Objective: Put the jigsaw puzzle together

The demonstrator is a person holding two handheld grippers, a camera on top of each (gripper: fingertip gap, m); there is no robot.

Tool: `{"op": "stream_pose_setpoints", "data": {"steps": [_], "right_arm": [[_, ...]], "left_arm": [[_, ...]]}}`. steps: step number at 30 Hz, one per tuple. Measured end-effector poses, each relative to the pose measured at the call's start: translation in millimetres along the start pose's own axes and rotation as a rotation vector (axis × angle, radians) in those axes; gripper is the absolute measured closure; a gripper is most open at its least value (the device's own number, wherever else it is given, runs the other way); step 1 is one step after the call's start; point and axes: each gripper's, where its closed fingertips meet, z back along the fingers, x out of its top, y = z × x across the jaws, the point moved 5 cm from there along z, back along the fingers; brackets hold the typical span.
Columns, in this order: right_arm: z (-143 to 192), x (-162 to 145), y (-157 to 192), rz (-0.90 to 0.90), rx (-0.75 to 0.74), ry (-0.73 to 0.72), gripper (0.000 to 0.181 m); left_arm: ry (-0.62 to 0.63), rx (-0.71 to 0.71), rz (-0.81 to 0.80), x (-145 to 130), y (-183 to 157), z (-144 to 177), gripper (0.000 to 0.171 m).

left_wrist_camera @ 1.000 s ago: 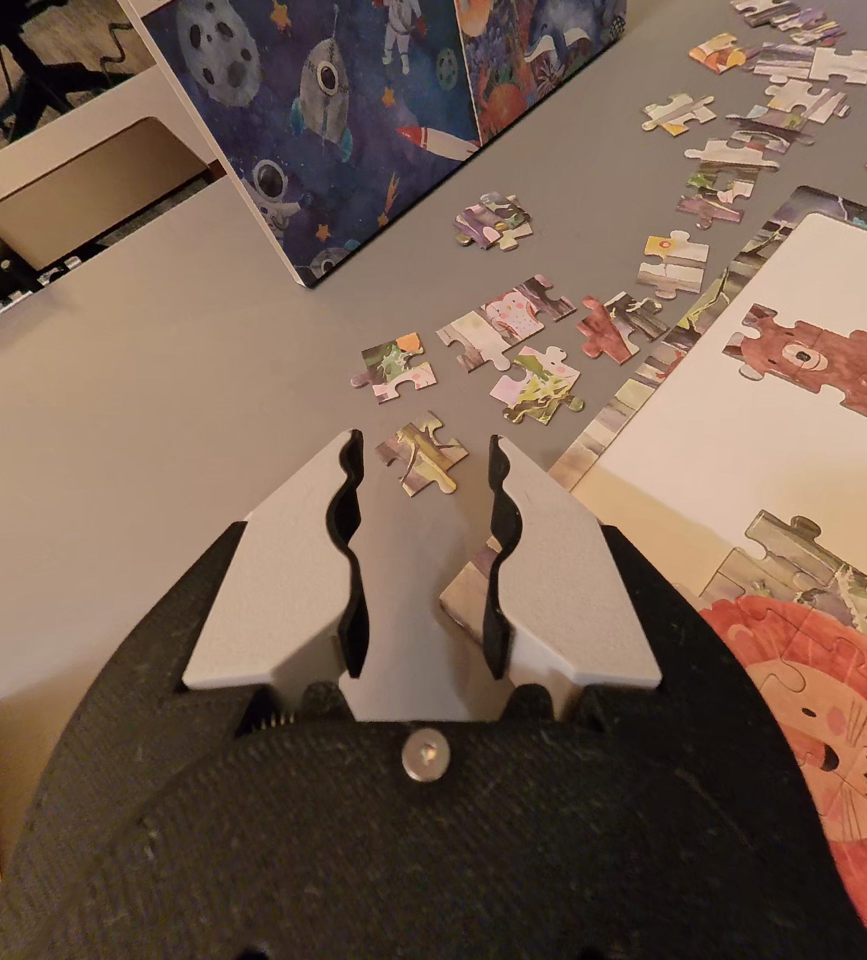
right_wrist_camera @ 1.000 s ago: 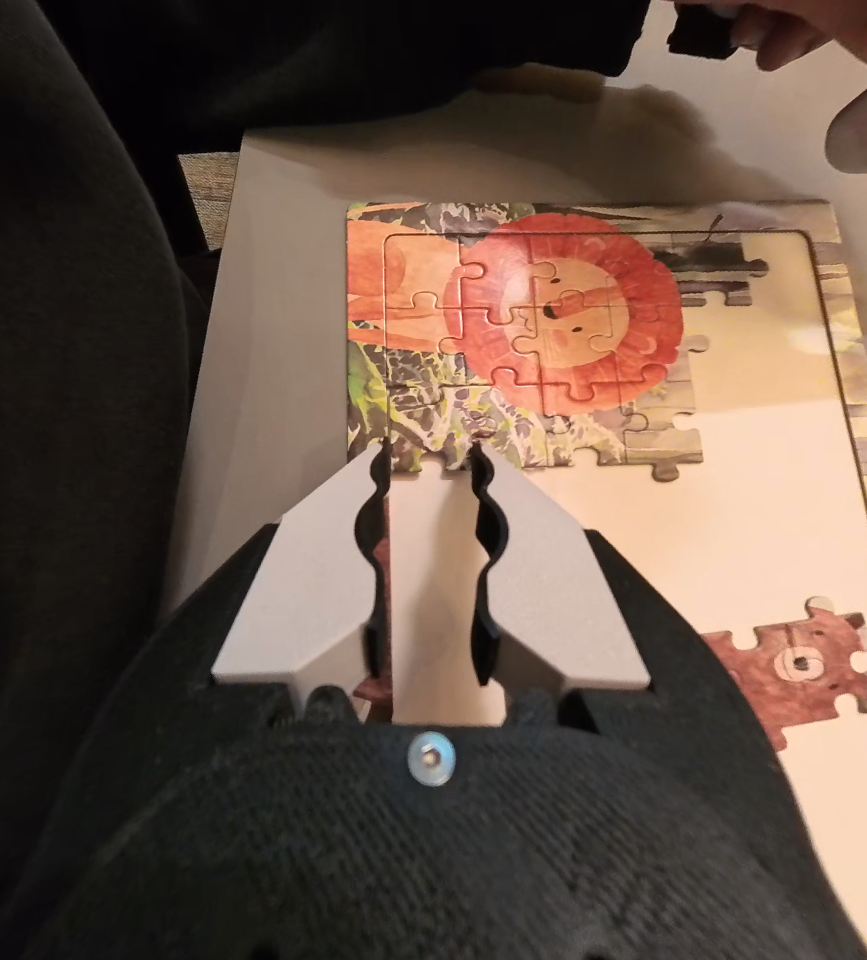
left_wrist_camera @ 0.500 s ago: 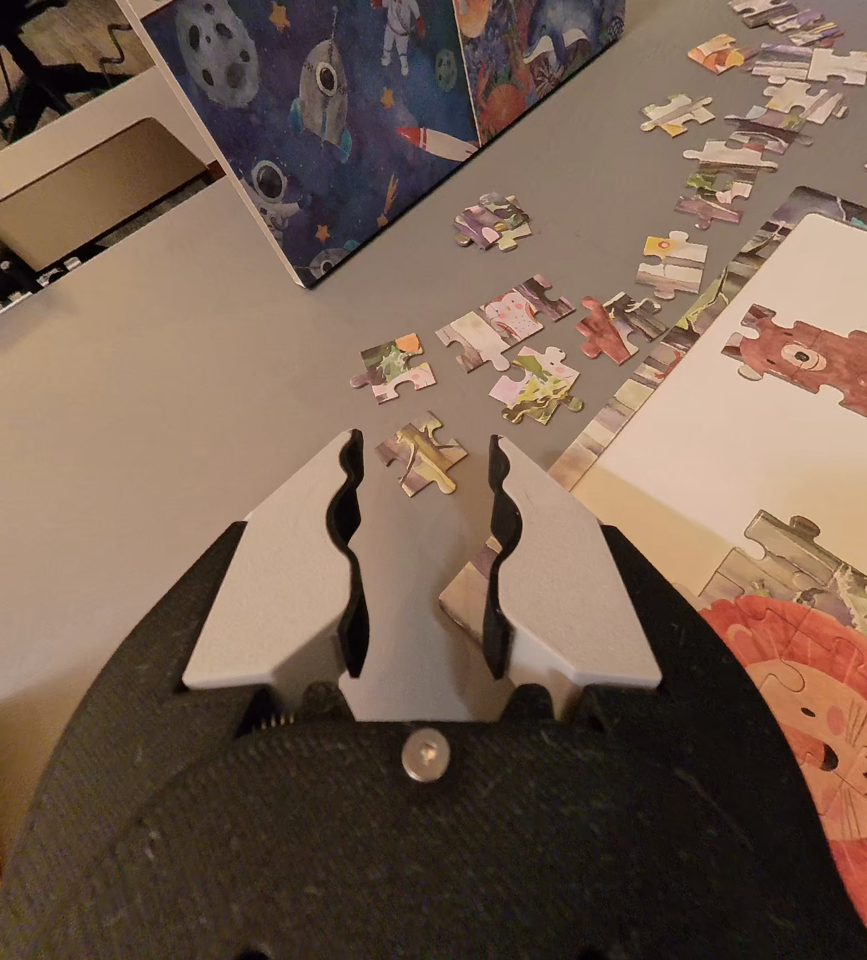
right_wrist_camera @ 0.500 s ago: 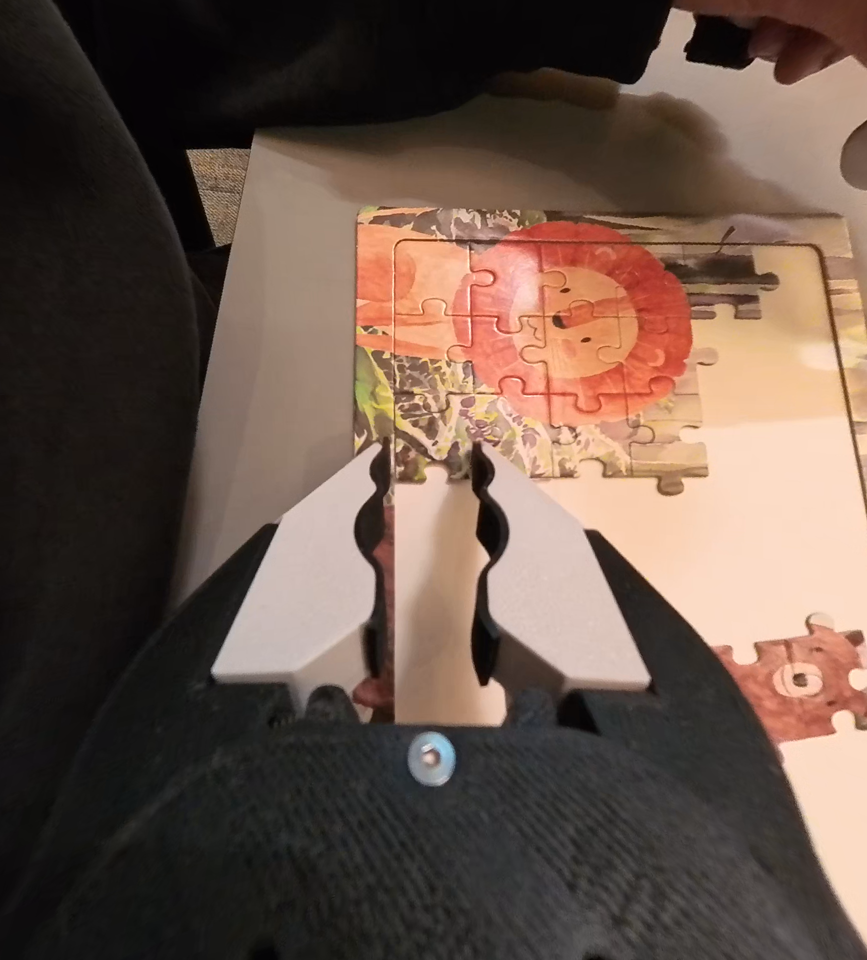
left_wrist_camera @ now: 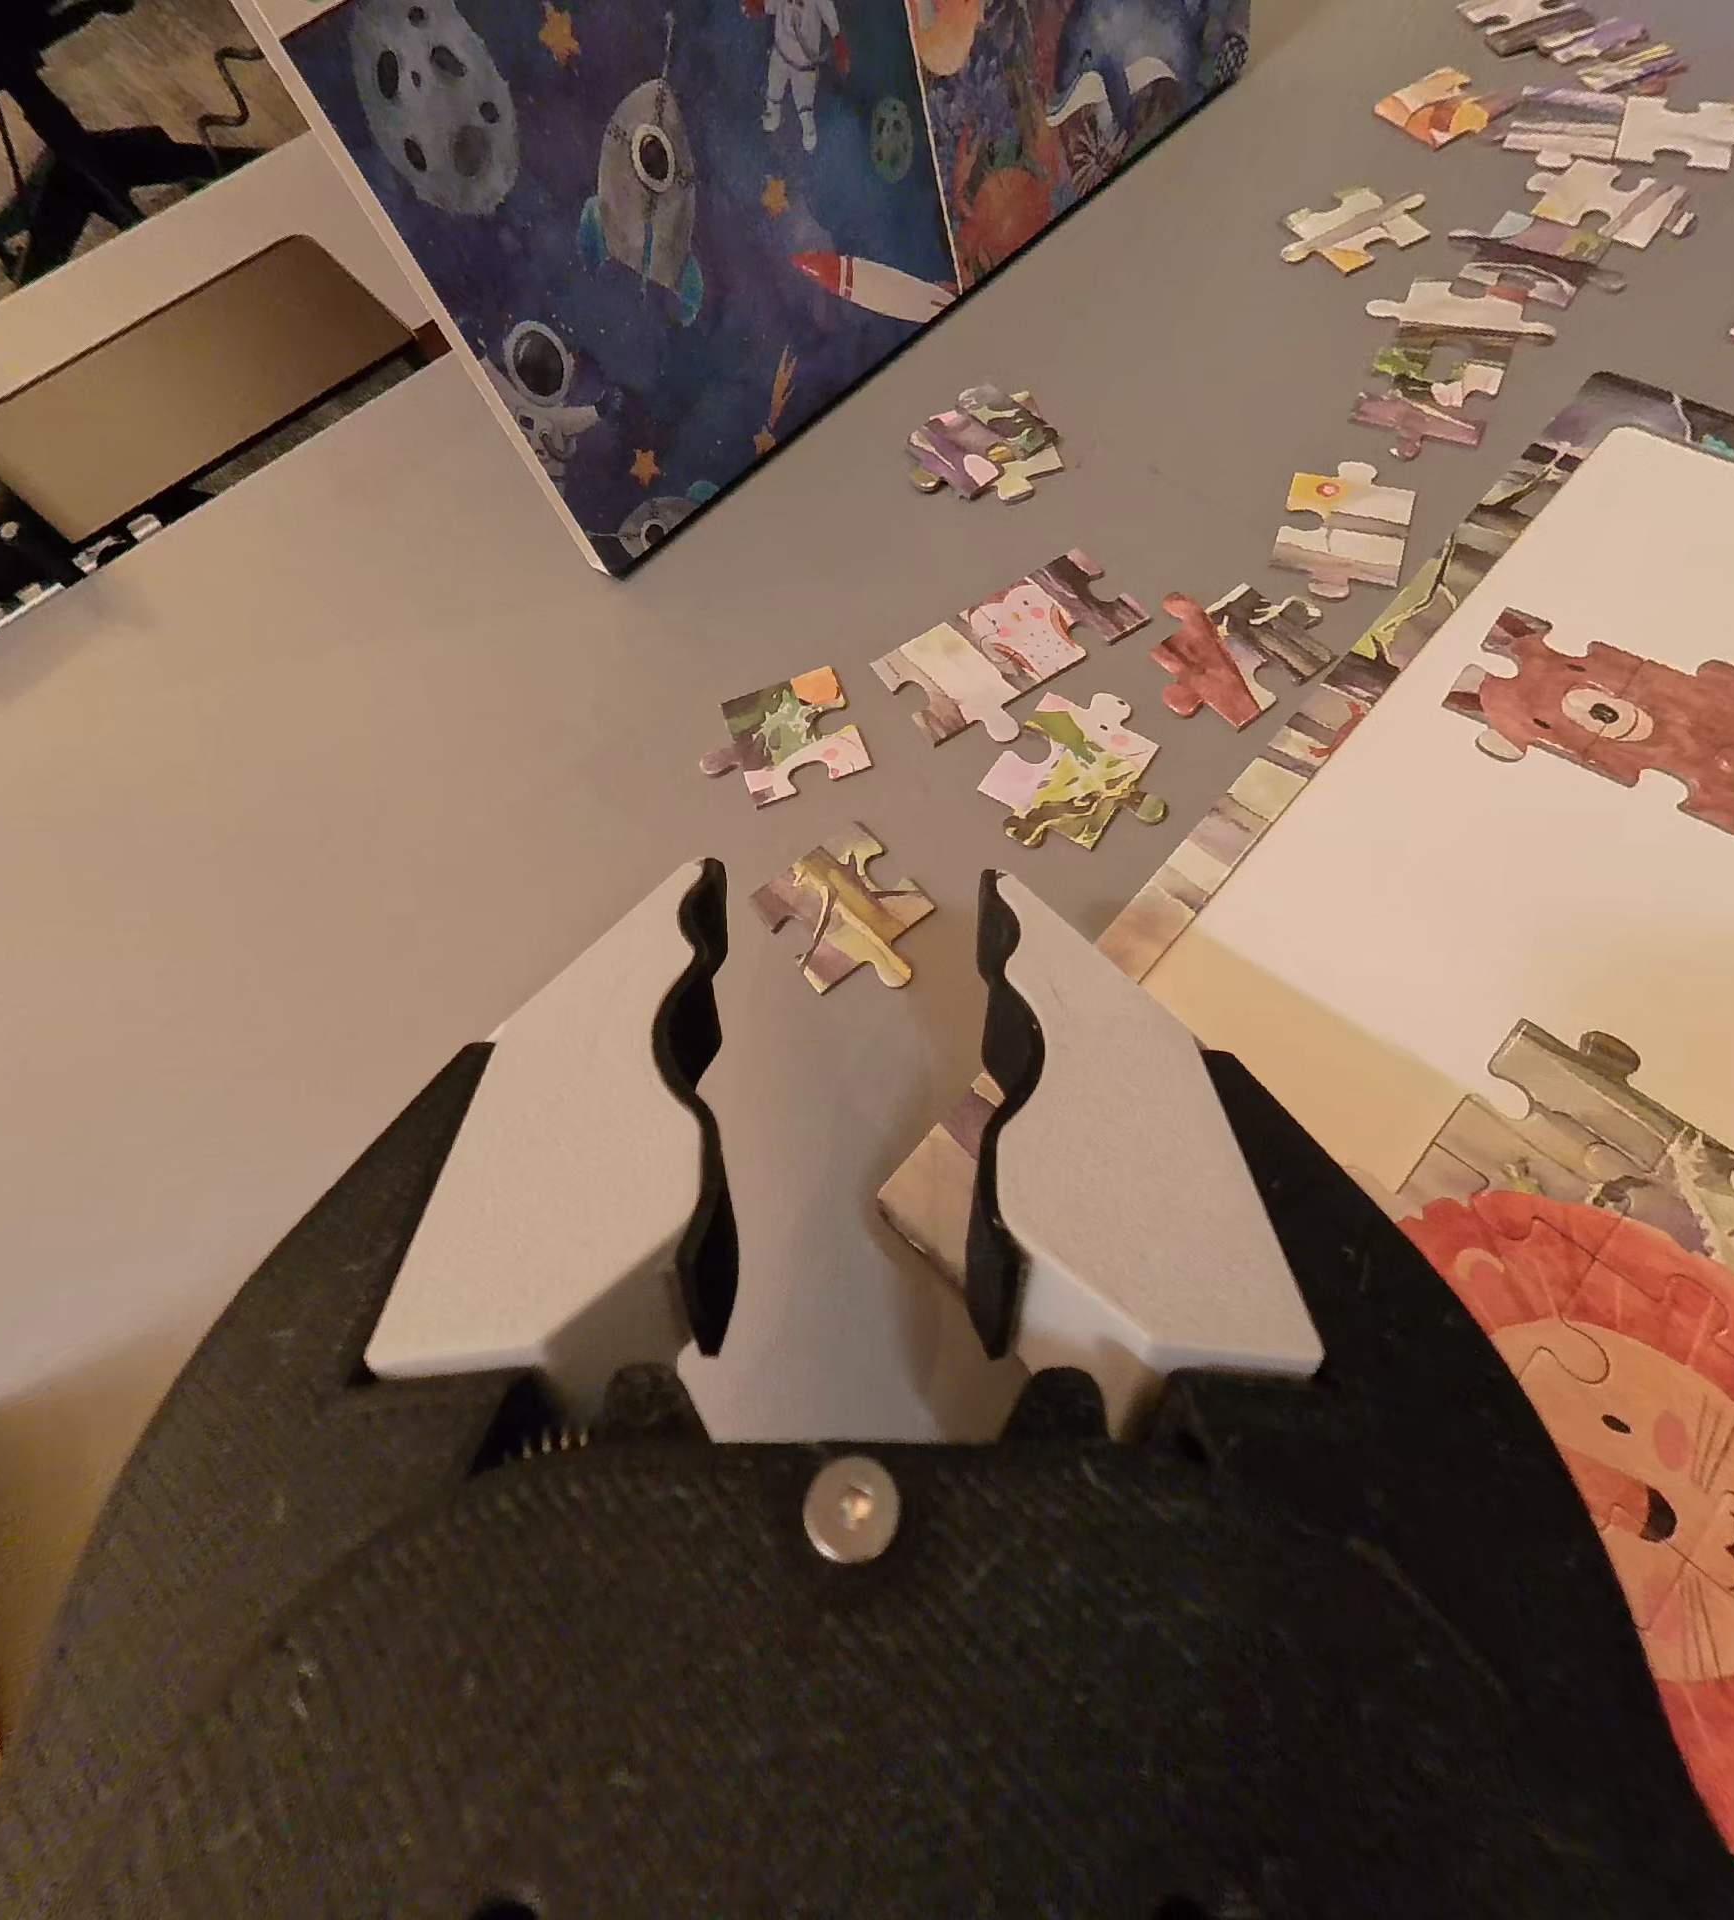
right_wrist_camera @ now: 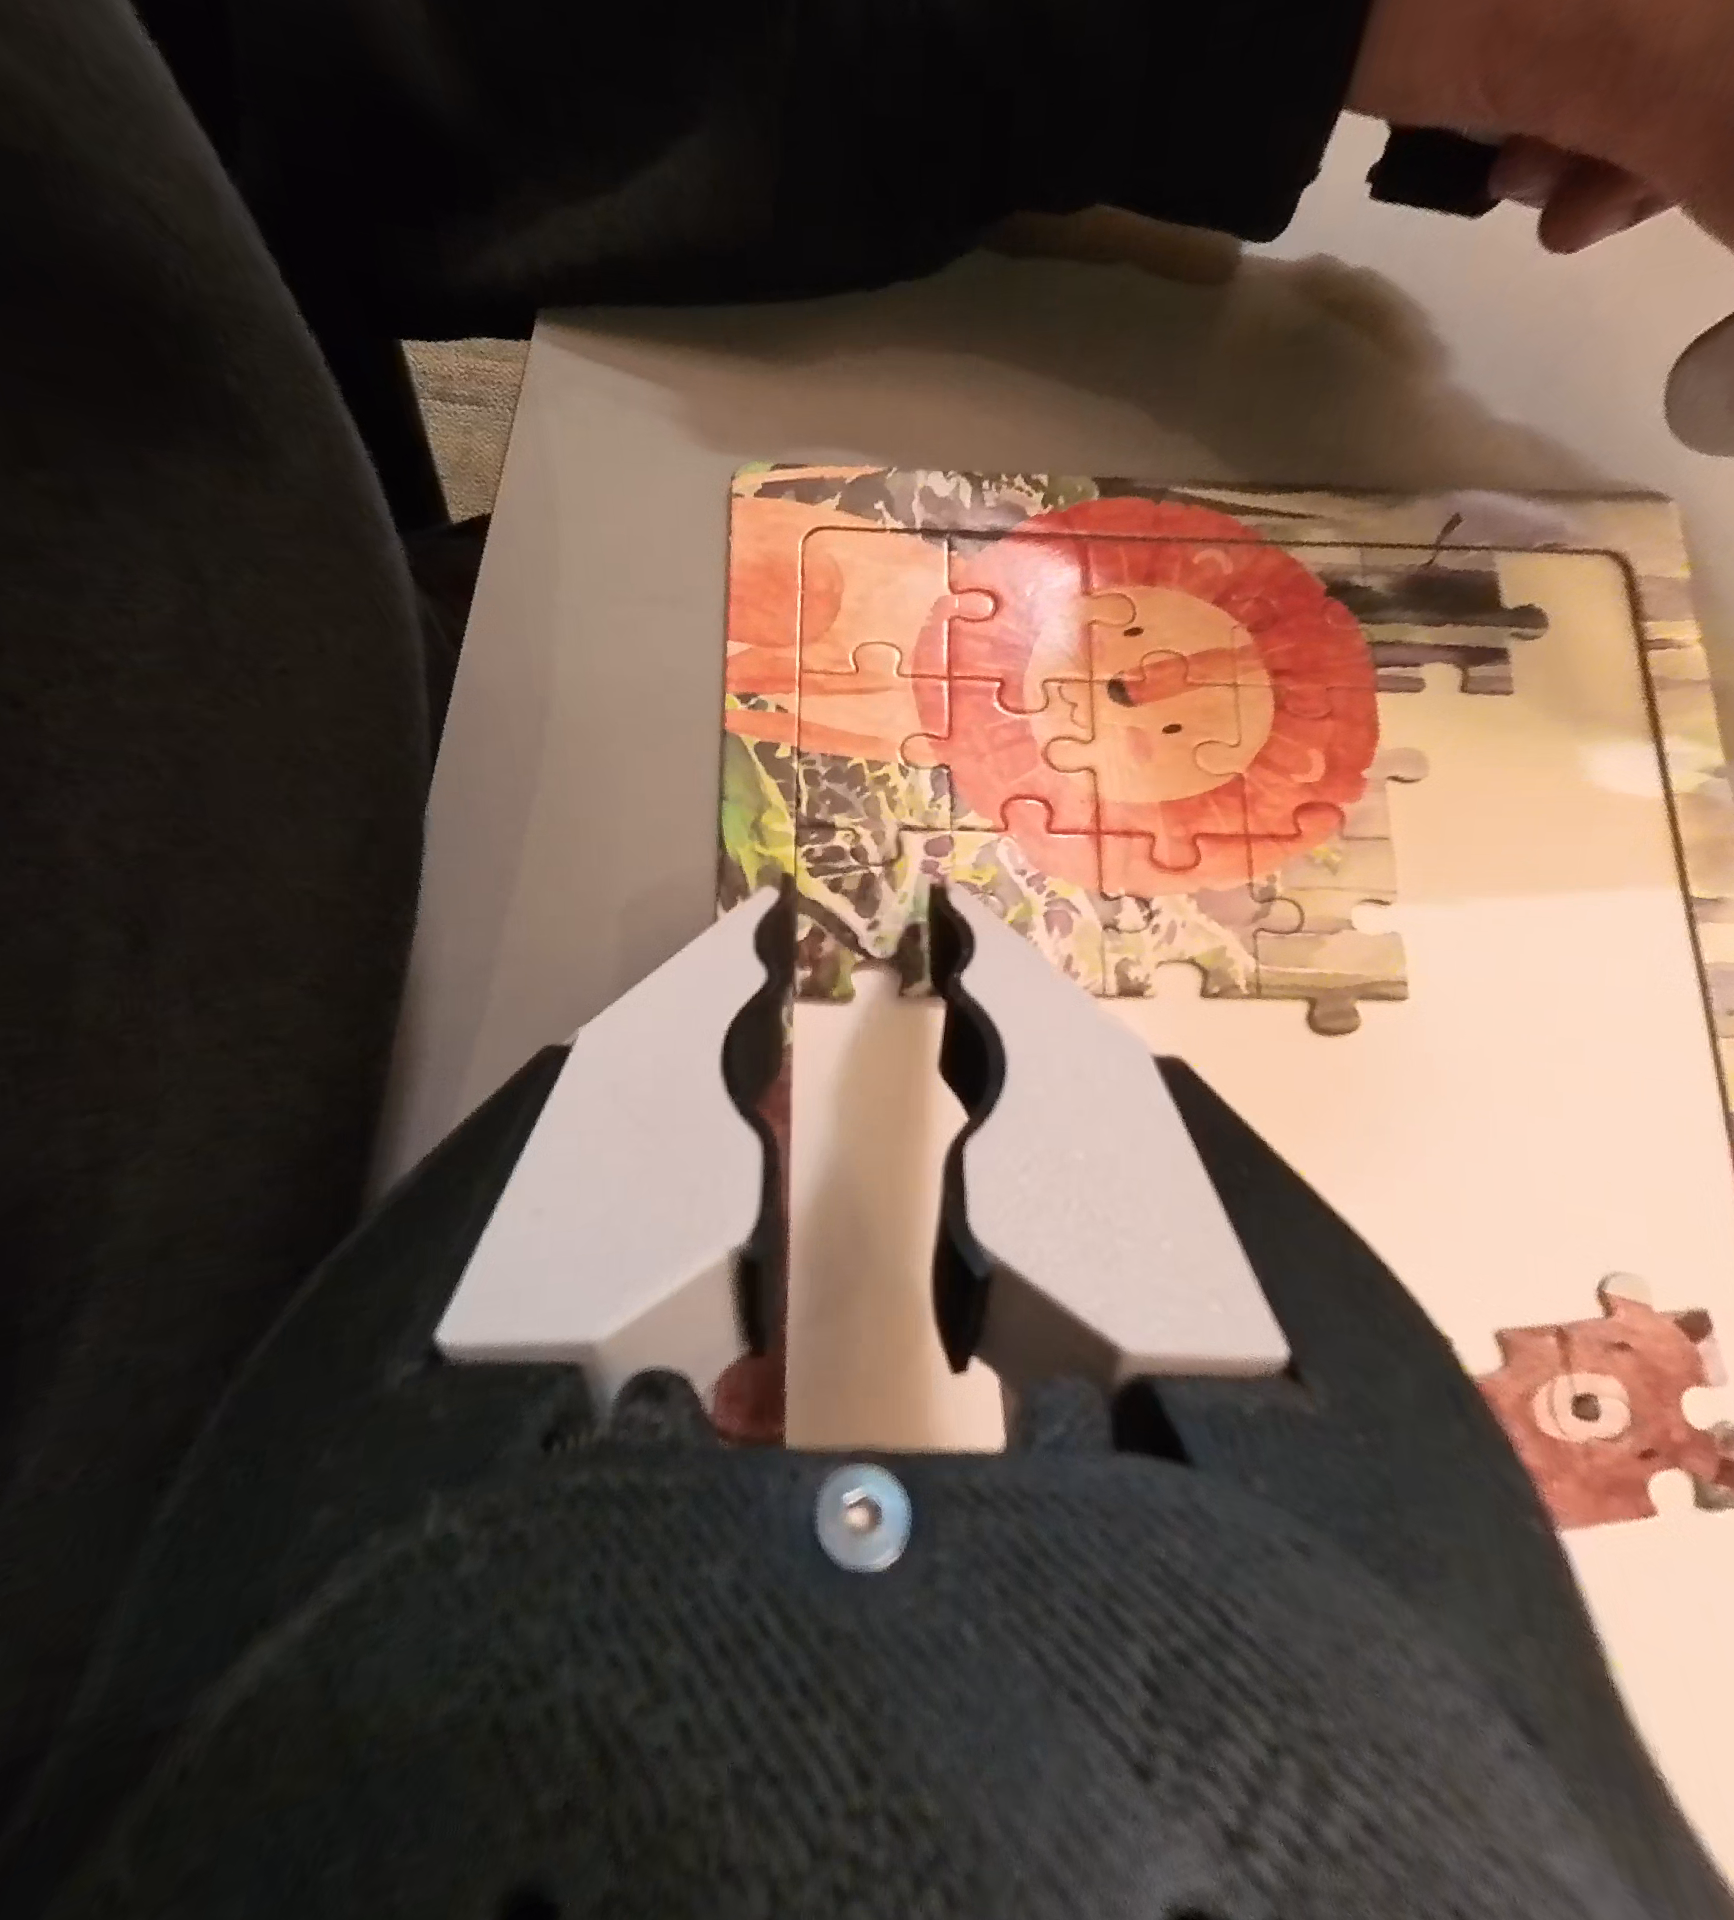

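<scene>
L gripper point(left_wrist_camera: 847, 883): fingers spread, nothing pinched; hangs over the table point(left_wrist_camera: 271, 831).
Near piece point(left_wrist_camera: 842, 912): loose, flat, just ahead of L fingertips, betw. their lines; not touched.
Loose pieces point(left_wrist_camera: 1008, 675): small group farther ahead of L fingers; more scattered ahead-right, all off the board.
Box point(left_wrist_camera: 697, 229): space-print, stands well ahead-left of L fingers.
Board point(left_wrist_camera: 1247, 831): framed tray w/ printed border, right of L fingers; one corner shows betw. the fingers, beside the right one.
R gripper point(right_wrist_camera: 858, 899): fingers part-spread, narrow gap, nothing pinched; tips at the near edge of the lion block, contact cannot be told.
Lion block point(right_wrist_camera: 1133, 717): joined pieces filling the board corner ahead of R fingers; lion face, mane & foliage locked together.
Bear piece point(right_wrist_camera: 1611, 1423): lies in the tray right of R fingers, apart from the lion block. L view shows it as a short joined brown strip.
Hand point(right_wrist_camera: 1694, 187): bare, far ahead-right of R fingers, above the table.
Done (est.): one corner cluster + small bear strip; roughly a quarter of the tray or less.
Left (est.): most of the tray bare; many pieces unsorted on the table; bear strip not linked to the lion.
Likely next (judgement): L gripper takes the near piece.
</scene>
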Motion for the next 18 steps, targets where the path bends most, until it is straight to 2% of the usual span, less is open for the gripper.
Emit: {"op": "stream_pose_setpoints", "data": {"steps": [7, 13, 18], "right_arm": [[-7.9, 0.7, -1.1, -0.019, 0.020, -0.007, 0.170], [-8.9, 1.8, -2.7, -0.065, 0.066, -0.009, 0.169], [-7.2, -0.1, -6.1, -0.051, 0.037, 0.003, 0.165]], "left_arm": [[0.000, 0.001, 0.001, -0.1, 0.3, 0.1, 0.124], [0.001, 0.000, -0.002, -0.1, -0.2, -0.1, 0.124], [-0.001, 0.000, 0.000, 0.1, -0.1, 0.2, 0.124]]}}
